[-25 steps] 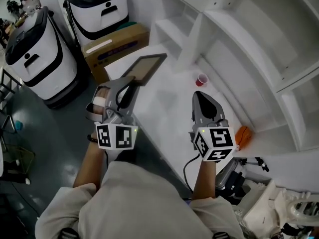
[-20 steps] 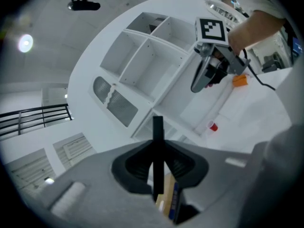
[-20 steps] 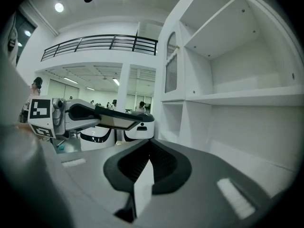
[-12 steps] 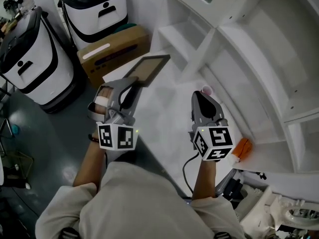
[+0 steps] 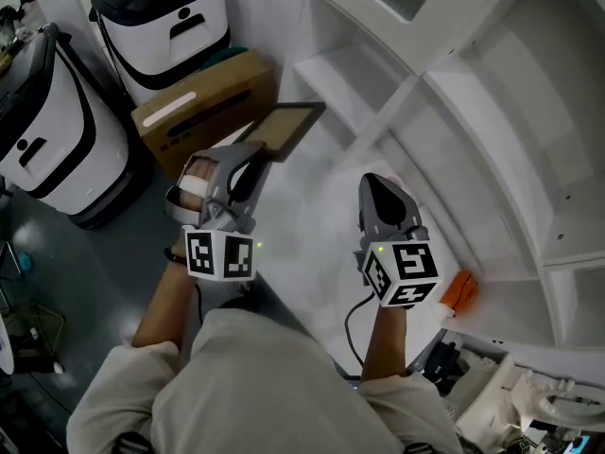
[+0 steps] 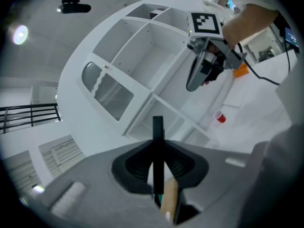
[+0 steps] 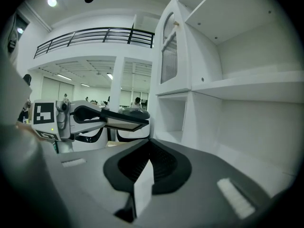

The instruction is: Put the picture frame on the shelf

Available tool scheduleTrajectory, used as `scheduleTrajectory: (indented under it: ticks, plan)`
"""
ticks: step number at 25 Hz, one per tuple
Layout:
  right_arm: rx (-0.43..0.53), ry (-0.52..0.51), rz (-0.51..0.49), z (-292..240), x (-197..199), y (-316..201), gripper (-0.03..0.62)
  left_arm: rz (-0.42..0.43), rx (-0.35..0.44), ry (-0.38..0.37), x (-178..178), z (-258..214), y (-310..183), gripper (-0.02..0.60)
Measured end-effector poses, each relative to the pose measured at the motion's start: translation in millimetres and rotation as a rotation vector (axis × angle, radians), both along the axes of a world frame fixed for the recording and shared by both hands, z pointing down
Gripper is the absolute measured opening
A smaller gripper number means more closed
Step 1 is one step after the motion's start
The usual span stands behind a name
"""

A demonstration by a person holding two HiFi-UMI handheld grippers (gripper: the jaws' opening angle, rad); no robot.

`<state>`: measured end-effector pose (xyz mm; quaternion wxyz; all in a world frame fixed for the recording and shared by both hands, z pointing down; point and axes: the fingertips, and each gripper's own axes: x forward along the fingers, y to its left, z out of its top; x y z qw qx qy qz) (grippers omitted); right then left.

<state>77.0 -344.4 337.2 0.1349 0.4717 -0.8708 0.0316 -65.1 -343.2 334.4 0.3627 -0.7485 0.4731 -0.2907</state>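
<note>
Head view: left tongs (image 5: 251, 157) pinch the picture frame (image 5: 286, 127) by its near edge; right tongs (image 5: 375, 183) pressed together alongside.

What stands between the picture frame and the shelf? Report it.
Nothing visible does. The left gripper holds the picture frame in the air facing the open compartments of the shelf; the right gripper is off to one side, and the red cup stands lower, on the table.

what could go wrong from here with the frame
The left gripper holds the frame by one edge only, so it may tilt or slip. The frame sticks out far ahead and might hit the shelf divider going in. The cup near the shelf could get knocked.
</note>
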Motion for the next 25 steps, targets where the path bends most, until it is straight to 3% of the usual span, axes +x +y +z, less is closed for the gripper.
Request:
scheduleTrajectory:
  ticks: [14, 25]
  plan:
    - [-0.036, -0.005, 0.023, 24, -25, -62, 0.006, 0.077, 0.019, -0.112, -10, 22, -87, 0.072]
    - [-0.064, -0.003, 0.058, 39, -23, -96, 0.006, 0.154, 0.007, -0.152, 7, 38, -138, 0.072]
